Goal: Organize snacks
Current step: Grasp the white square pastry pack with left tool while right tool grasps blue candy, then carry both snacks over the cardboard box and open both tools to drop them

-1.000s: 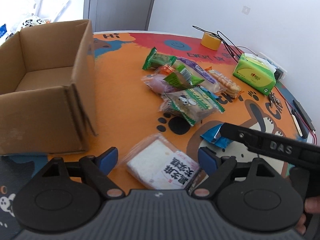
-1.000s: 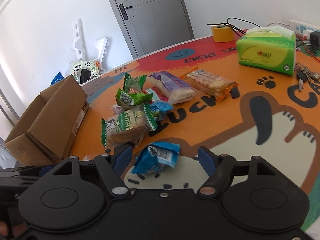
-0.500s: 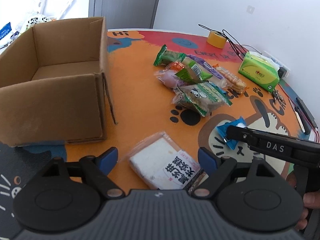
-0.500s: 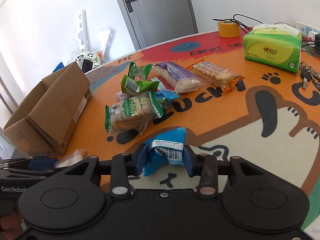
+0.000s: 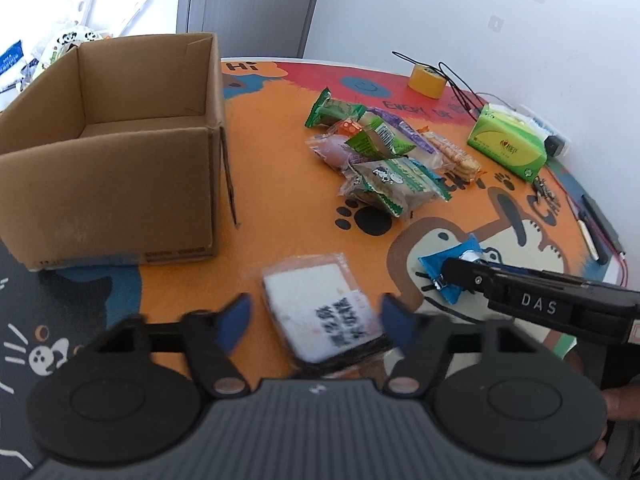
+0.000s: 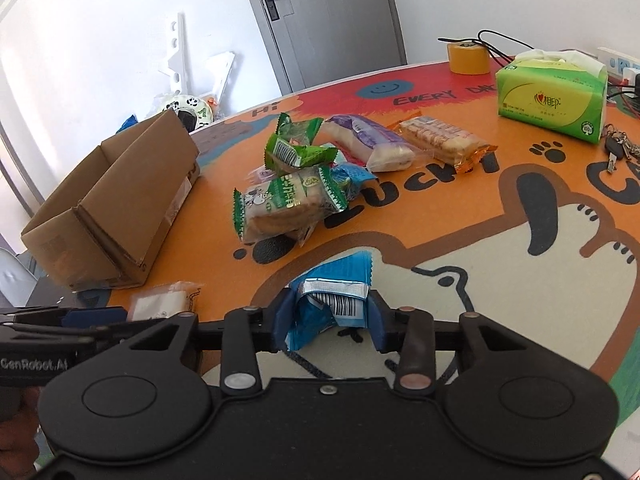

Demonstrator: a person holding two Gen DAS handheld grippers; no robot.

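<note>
A white bread packet [image 5: 320,312] with black print lies on the orange table between the blue fingertips of my left gripper [image 5: 315,322]. Its jaws are closing, and a sliver of table still shows between the left pad and the packet. My right gripper [image 6: 331,320] is shut on a crumpled blue snack packet [image 6: 332,280], low over the cartoon mat. The left wrist view also shows that blue snack packet [image 5: 438,260]. An open, empty cardboard box [image 5: 112,192] stands to the left. A pile of wrapped snacks [image 5: 384,160] lies mid-table.
A green tissue box [image 6: 552,92], a yellow tape roll [image 6: 468,58], black cables and keys [image 6: 616,148] sit along the far right. Pens lie at the right edge [image 5: 596,224]. The table's edge runs just behind the cardboard box [image 6: 108,216]. A grey door is behind.
My right gripper closed on the blue packet, which now sits crumpled between its pads. The left jaws came inward around the white packet, and the left view drew back from the box.
</note>
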